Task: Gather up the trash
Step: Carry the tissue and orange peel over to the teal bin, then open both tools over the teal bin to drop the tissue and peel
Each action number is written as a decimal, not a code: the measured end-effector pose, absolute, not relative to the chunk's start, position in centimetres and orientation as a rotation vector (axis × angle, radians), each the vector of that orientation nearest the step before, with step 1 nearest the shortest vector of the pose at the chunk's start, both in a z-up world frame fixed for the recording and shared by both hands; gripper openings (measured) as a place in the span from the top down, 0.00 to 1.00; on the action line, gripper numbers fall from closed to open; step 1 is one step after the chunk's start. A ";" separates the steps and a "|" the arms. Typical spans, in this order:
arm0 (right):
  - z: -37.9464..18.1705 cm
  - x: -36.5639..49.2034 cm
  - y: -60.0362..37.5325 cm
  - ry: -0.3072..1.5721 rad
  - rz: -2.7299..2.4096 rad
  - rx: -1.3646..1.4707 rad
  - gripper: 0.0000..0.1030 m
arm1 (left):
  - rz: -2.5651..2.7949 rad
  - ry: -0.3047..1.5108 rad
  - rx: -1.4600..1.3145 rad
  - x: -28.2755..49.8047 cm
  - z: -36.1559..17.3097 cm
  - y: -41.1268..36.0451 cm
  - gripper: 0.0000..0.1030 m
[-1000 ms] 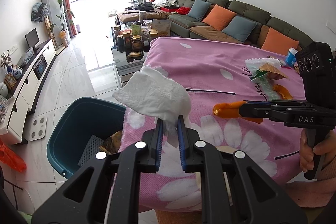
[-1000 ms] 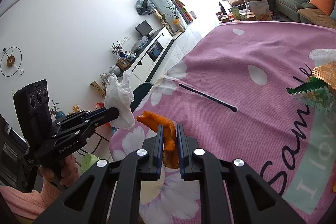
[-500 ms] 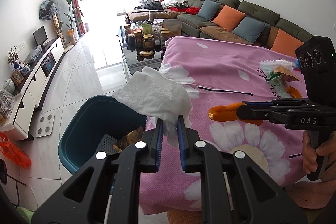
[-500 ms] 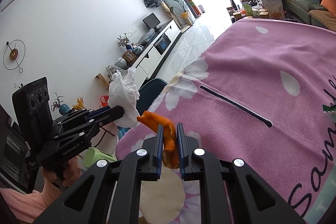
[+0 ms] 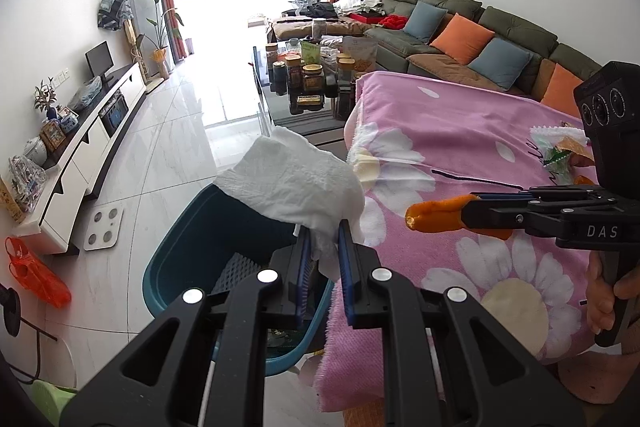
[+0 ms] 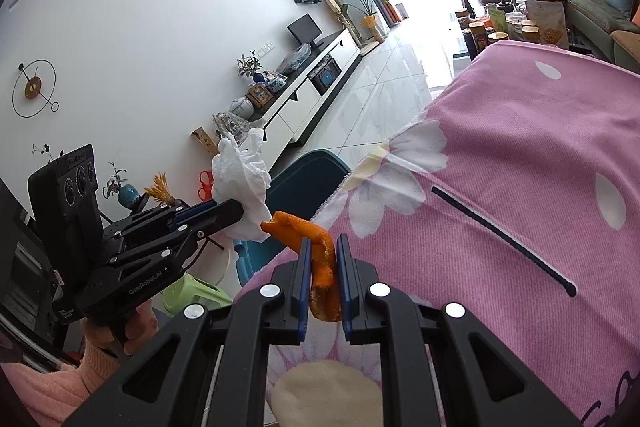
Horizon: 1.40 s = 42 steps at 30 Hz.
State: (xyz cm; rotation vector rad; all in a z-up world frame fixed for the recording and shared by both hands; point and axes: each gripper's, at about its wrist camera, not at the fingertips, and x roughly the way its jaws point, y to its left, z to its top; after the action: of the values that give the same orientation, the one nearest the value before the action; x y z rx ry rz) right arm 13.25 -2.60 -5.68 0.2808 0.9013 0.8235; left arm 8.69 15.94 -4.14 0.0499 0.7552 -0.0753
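My left gripper (image 5: 323, 227) is shut on a crumpled white tissue (image 5: 292, 183), held above the rim of a teal trash bin (image 5: 180, 251) on the floor beside the table. My right gripper (image 6: 324, 247) is shut on a piece of orange peel (image 6: 308, 231), held over the pink flowered tablecloth (image 6: 520, 155) near its edge. In the left wrist view the right gripper (image 5: 468, 205) comes in from the right with the orange peel (image 5: 436, 217). The right wrist view shows the left gripper (image 6: 240, 213) with the tissue (image 6: 242, 187) over the bin (image 6: 304, 179). More wrappers (image 5: 560, 151) lie on the cloth at right.
A glass coffee table with jars (image 5: 308, 75) stands beyond the pink table. A white TV cabinet (image 5: 80, 163) lines the left wall, with a scale (image 5: 104, 229) and a red bag (image 5: 36, 273) on the floor. A green sofa (image 5: 480, 39) runs along the right wall. A green stool (image 6: 192, 297) stands near the bin.
Both grippers have moved left with their loads, toward the table edge. The tissue now hangs over the bin, and more of the bin shows below it.
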 end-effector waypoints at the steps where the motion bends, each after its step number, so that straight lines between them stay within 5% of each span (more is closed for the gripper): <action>1: -5.6 13.4 -2.4 0.902 0.829 0.280 0.89 | -0.068 0.756 0.050 8.7 -4.2 16.2 0.86; 42: -7.0 17.3 8.7 0.995 0.839 0.104 0.89 | 0.069 0.895 -0.036 13.6 -10.5 21.4 0.86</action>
State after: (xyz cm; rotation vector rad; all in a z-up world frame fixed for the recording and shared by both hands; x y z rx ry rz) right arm 17.34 8.73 -6.97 0.1040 0.9951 0.8390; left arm 13.62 21.44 -10.48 -0.0360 0.8948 0.0694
